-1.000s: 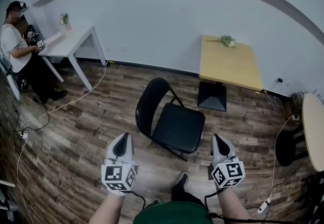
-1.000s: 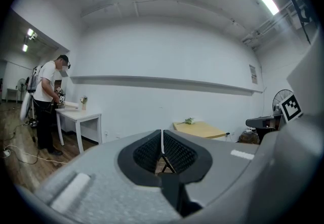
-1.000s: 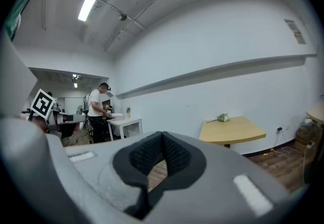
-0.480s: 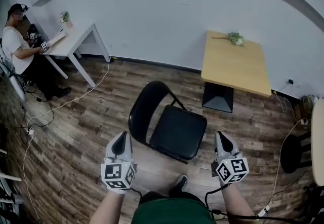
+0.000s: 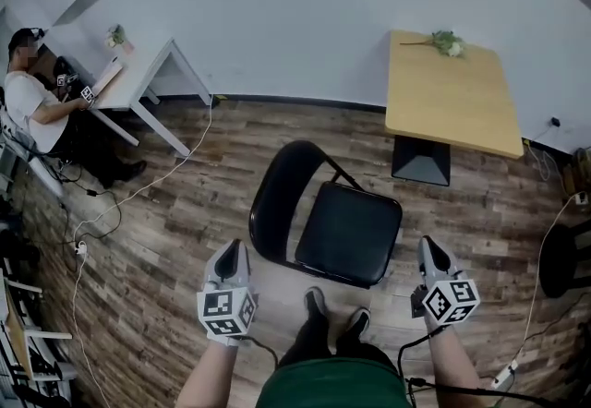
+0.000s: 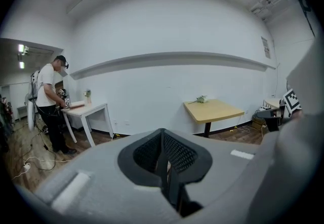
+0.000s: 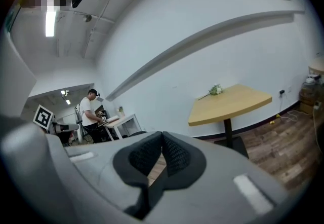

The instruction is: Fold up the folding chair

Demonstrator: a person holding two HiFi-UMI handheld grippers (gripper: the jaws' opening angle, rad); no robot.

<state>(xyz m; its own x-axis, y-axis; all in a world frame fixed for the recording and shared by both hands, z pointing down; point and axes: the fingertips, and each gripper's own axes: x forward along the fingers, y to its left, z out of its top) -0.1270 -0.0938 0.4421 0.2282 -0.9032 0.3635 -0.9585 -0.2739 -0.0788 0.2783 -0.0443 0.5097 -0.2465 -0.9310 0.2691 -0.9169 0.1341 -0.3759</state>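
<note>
A black folding chair (image 5: 349,233) stands unfolded on the wood floor in the head view, its curved backrest (image 5: 277,203) on the left and its seat just in front of my feet. My left gripper (image 5: 228,258) hangs to the left of the backrest, shut and empty. To the right of the seat, my right gripper (image 5: 429,252) is also shut with nothing in it. Neither touches the chair. In the left gripper view the jaws (image 6: 163,139) meet flat; the right gripper view shows its jaws (image 7: 162,139) pressed together too. Only the backrest top (image 7: 137,133) shows there.
A yellow-topped table (image 5: 450,94) with a small flower sprig (image 5: 449,42) stands behind the chair by the wall. At the far left a person (image 5: 32,106) sits at a white desk (image 5: 138,74). Cables (image 5: 138,189) trail across the floor; a power strip (image 5: 504,378) lies at right.
I have stepped closer to the chair, which now lies right at my feet. Both grippers have come lower and flank the chair, still shut.
</note>
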